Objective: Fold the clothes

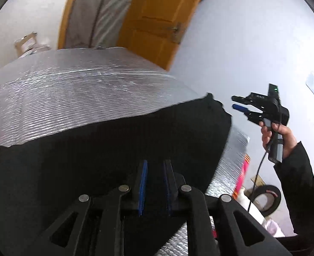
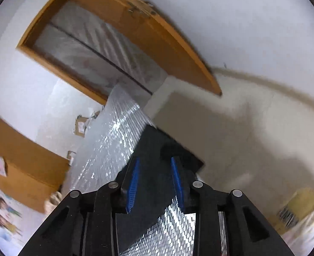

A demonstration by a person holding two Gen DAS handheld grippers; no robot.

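A black garment [image 1: 114, 140] lies spread over the near part of a table covered in silver foil [image 1: 61, 89]. My left gripper [image 1: 155, 162] hovers low over the cloth. Its blue pads [image 1: 143, 177] stand apart, and nothing shows pinched between them. The right gripper [image 1: 234, 102], held in a person's hand [image 1: 284, 136], hangs in the air off the garment's right corner with its jaws apart and empty. In the right wrist view the right gripper [image 2: 154, 160] is open above the black garment [image 2: 154, 136], at the edge of the foil [image 2: 110, 140].
An orange wooden door [image 1: 154, 21] stands open behind the table. Cardboard boxes [image 1: 26, 42] sit at the far left. A roll of black tape [image 1: 265, 198] and a pink item [image 1: 242, 175] lie on the floor at the right. A brown box [image 2: 22, 162] is at the left.
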